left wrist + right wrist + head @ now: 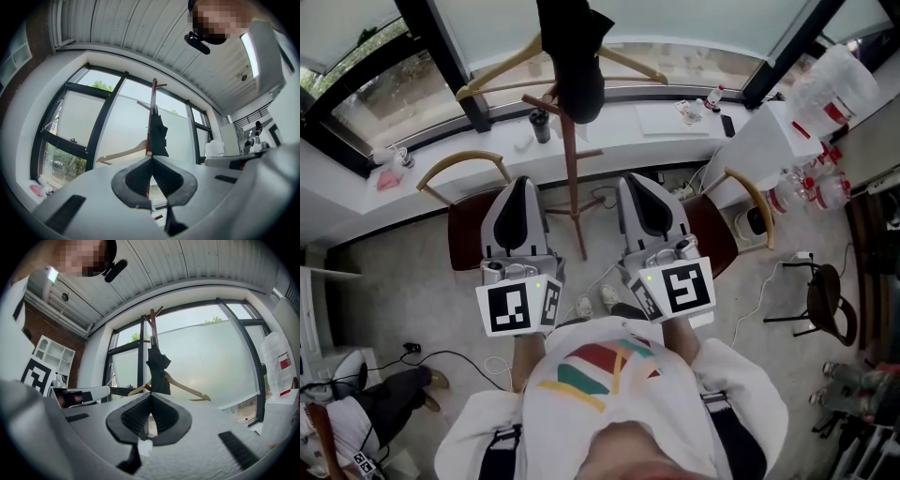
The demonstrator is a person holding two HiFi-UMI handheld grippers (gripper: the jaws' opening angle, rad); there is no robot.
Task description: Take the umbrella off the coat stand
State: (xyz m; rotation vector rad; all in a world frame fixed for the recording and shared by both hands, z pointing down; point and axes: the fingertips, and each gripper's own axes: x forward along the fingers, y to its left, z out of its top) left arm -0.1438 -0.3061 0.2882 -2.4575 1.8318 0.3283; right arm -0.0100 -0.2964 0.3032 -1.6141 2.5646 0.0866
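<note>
black umbrella (pixel 579 80) hangs on coat stand (pixel 573 178) | left gripper (pixel 521 187) jaws together, empty | right gripper (pixel 639 185) same

clear: floor (pixel 412 281) lower left | blocked: coat stand pole (pixel 572 169) centre; wooden hanger (pixel 497 72) upper centre; red chair (pixel 467 225) centre left; second chair (pixel 719 234) centre right

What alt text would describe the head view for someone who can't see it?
From above, a person points the shut left gripper and right gripper at a wooden coat stand where a folded black umbrella hangs, by a wide window.
</note>
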